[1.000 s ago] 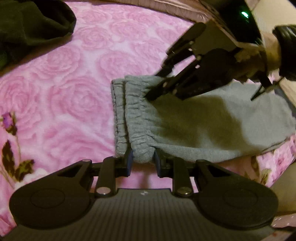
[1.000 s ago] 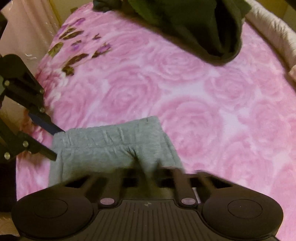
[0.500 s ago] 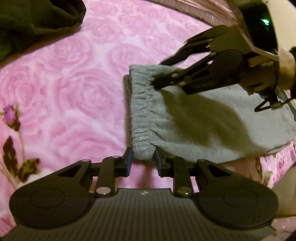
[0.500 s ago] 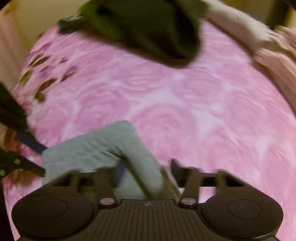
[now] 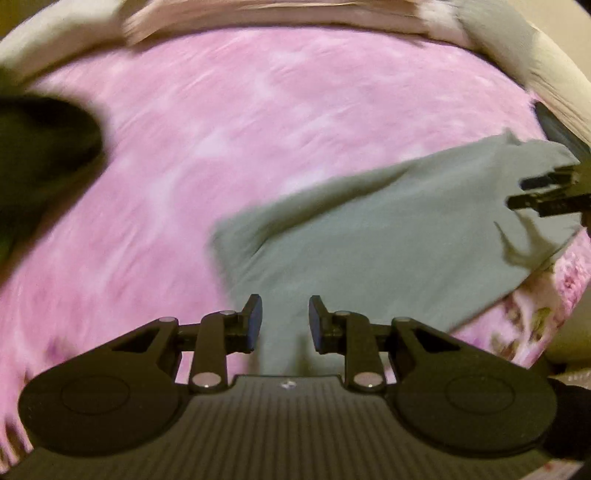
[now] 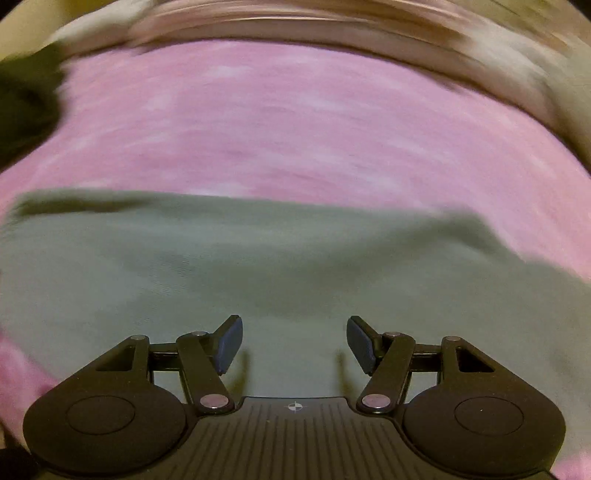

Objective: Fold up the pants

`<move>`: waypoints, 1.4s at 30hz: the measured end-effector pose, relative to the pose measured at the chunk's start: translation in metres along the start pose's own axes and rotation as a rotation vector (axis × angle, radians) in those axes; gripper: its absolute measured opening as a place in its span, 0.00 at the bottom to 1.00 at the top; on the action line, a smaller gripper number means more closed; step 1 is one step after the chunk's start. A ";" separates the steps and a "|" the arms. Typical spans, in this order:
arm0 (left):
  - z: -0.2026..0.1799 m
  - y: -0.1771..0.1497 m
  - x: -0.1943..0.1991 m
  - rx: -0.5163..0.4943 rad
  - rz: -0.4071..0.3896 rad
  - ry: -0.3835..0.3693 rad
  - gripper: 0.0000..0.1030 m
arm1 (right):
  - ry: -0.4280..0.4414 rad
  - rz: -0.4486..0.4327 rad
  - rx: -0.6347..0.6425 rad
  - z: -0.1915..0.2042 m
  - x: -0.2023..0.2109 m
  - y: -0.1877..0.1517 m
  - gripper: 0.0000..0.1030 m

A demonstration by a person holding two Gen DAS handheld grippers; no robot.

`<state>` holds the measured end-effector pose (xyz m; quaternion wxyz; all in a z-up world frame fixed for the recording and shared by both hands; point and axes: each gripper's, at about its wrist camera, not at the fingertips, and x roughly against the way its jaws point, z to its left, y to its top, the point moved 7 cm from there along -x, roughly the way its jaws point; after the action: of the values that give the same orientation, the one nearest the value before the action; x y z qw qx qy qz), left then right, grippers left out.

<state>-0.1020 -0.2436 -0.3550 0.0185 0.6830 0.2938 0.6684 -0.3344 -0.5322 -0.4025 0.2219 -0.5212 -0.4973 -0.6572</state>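
Note:
The grey pants [image 5: 369, 251] lie spread flat on the pink rose blanket [image 5: 229, 122]. In the left wrist view my left gripper [image 5: 284, 321] is open, hovering over the near left edge of the pants with smooth grey cloth showing in the gap. At that view's right edge my right gripper [image 5: 517, 192] reaches over the far end of the pants. In the right wrist view the pants [image 6: 258, 258] fill the lower half. There my right gripper [image 6: 294, 343] stands wide open above them, holding nothing. Both views are motion-blurred.
A dark green garment [image 5: 44, 155] lies bunched on the blanket to the left, also at the left edge of the right wrist view [image 6: 26, 99]. A beige padded bed edge [image 5: 258, 14] runs along the back. Bare pink blanket [image 6: 295, 129] stretches beyond the pants.
Both grippers have let go of the pants' waistband and swung away fast. The right gripper has opened wide. The pants now lie flat, and the ribbed waistband is no longer at the left fingers.

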 end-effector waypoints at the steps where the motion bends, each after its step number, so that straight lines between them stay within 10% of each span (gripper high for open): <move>1: -0.014 0.017 -0.005 -0.031 -0.012 -0.013 0.21 | -0.032 -0.007 -0.047 -0.029 0.009 -0.007 0.58; 9: -0.156 0.149 -0.072 -0.167 -0.079 -0.126 0.22 | -0.363 -0.062 -0.352 -0.246 0.056 -0.060 0.58; 15: -0.266 0.214 -0.127 -0.234 -0.040 -0.174 0.25 | -0.345 -0.033 -0.724 -0.359 0.054 -0.113 0.58; 17: -0.292 0.231 -0.144 -0.245 -0.023 -0.186 0.25 | -0.309 -0.048 -0.780 -0.382 0.053 -0.120 0.44; 18: -0.300 0.238 -0.152 -0.246 -0.018 -0.191 0.25 | -0.316 -0.038 -0.782 -0.390 0.053 -0.125 0.30; 21: -0.317 0.264 -0.174 -0.238 0.004 -0.213 0.26 | -0.281 0.011 -0.779 -0.405 0.040 -0.138 0.31; 28: -0.342 0.293 -0.244 -0.148 0.197 -0.398 0.26 | -0.290 0.037 -0.720 -0.409 0.037 -0.147 0.54; 35: -0.382 0.259 -0.268 -0.204 0.417 -0.581 0.27 | -0.284 0.054 -0.736 -0.413 0.036 -0.150 0.56; 42: -0.364 0.272 -0.287 0.089 0.465 -0.695 0.25 | -0.296 0.064 -0.744 -0.413 0.034 -0.146 0.56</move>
<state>-0.3164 -0.7247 -0.4616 -0.0642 0.9161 0.1369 0.3713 -0.6567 -0.8302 -0.4183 -0.0355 -0.6702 -0.2352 -0.7030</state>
